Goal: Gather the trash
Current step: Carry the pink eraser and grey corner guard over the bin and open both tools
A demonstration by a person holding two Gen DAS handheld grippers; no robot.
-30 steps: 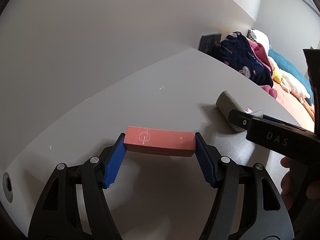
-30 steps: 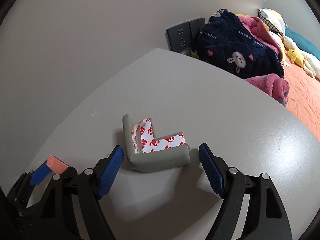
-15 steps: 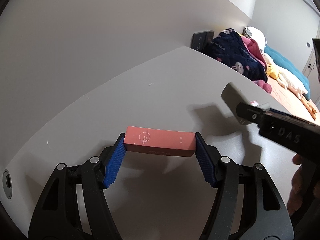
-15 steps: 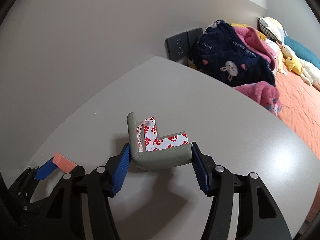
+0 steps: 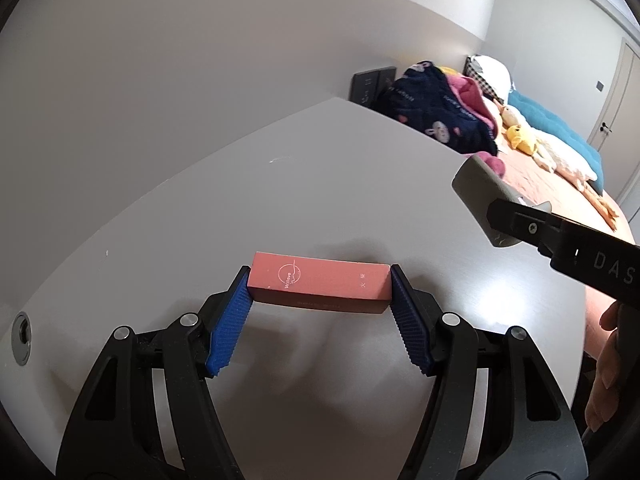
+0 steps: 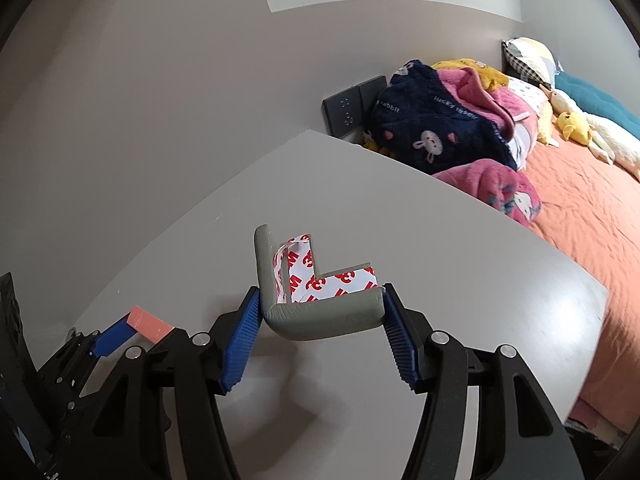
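Note:
My left gripper [image 5: 319,292] is shut on a long pink box [image 5: 319,282], its blue pads pressed against the box's two ends, and the box hangs above the grey table [image 5: 320,184]. My right gripper [image 6: 322,312] is shut on a grey L-shaped foam corner guard [image 6: 324,318] with red-and-white tape backing, lifted off the table [image 6: 440,248]. In the left wrist view the corner guard [image 5: 478,188] shows at the right edge in the right gripper's black finger. In the right wrist view the pink box [image 6: 150,324] appears at lower left.
The table's far edge meets a grey wall with dark switch plates [image 6: 352,112]. A bed with an orange sheet [image 6: 580,208], a navy and pink blanket pile [image 6: 444,128] and plush toys lies right of the table. A round grommet [image 5: 22,338] sits near the table's left edge. A hand [image 5: 604,360] shows at right.
The right gripper closed on the corner guard and lifted it off the table. The left gripper rose and drew back with the pink box still held.

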